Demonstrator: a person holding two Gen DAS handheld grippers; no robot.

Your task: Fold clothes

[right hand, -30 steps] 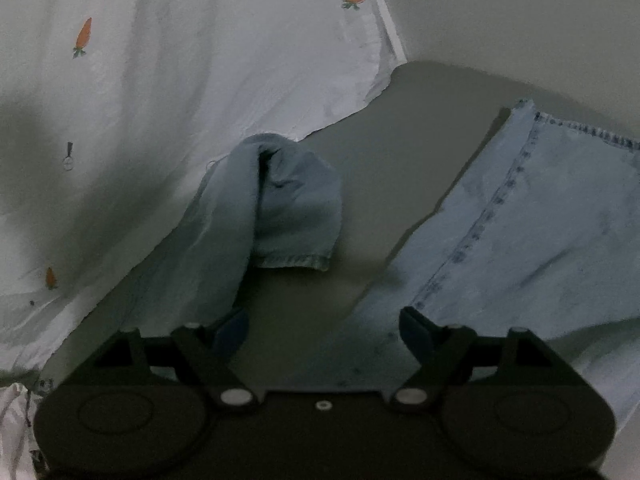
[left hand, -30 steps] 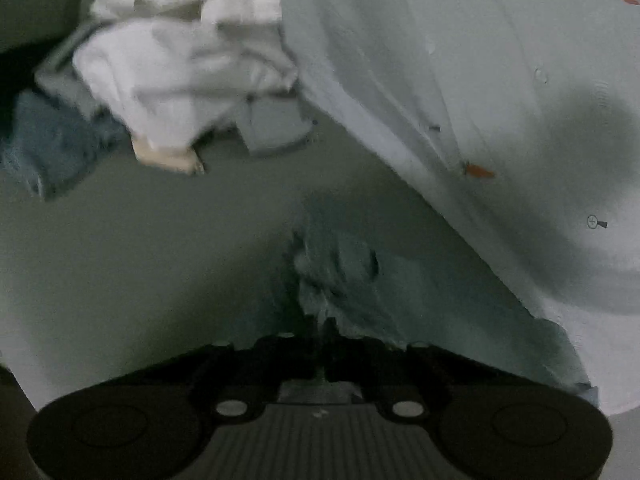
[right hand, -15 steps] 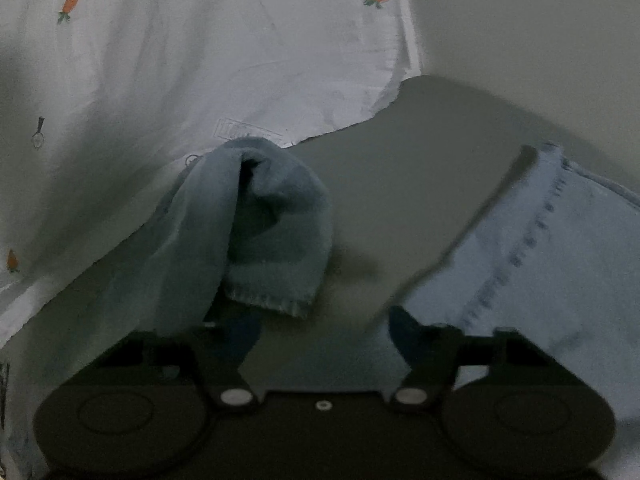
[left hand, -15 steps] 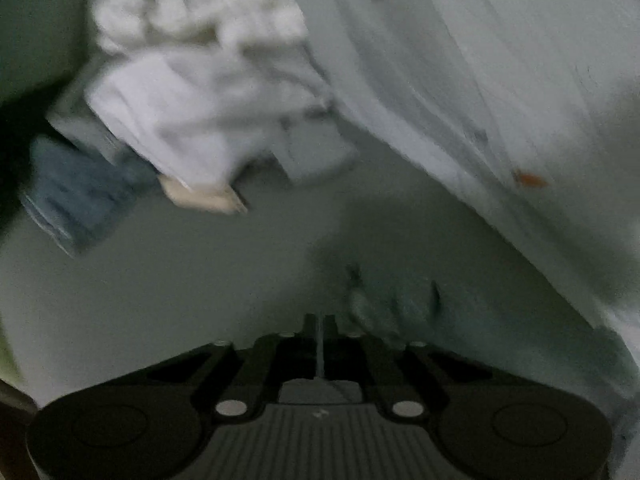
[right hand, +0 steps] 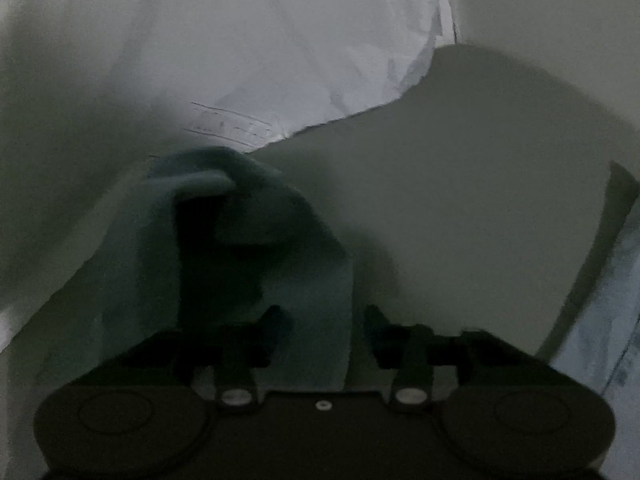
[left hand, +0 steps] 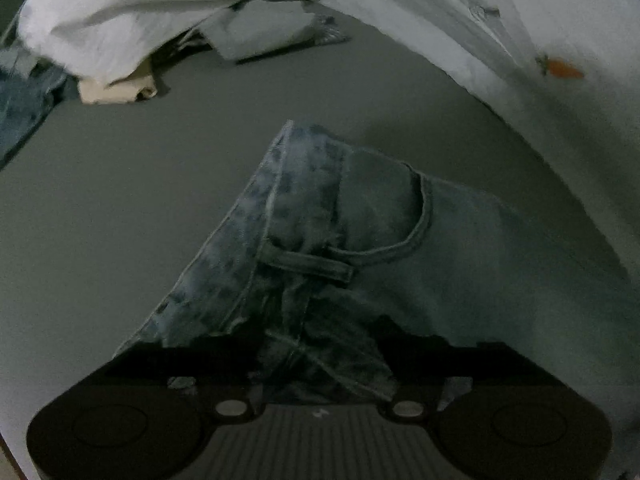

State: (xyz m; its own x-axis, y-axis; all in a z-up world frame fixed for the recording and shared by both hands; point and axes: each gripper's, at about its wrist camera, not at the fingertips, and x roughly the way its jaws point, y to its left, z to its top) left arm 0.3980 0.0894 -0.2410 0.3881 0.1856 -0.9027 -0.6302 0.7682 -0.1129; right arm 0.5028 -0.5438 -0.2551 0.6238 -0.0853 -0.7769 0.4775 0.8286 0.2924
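Observation:
A pair of mottled blue jeans lies on the grey table, waistband, belt loop and pocket up. My left gripper hangs low over the waistband. Its jaws are opening and the denim lies loose between them. In the right wrist view a folded-over leg of the jeans rises in a hump. My right gripper is closing around the leg's lower edge. The cloth covers the left finger, and a gap shows at the right finger.
A white cloth with carrot prints drapes along the far side, seen also as a white cloth in the right wrist view. A heap of white clothes and darker denim lie far left. Pale denim lies at the right edge.
The left gripper, earlier shut on the denim, has dropped toward the table and opened, and the waistband now lies flat. The right gripper has moved in onto the folded leg with its jaws narrower.

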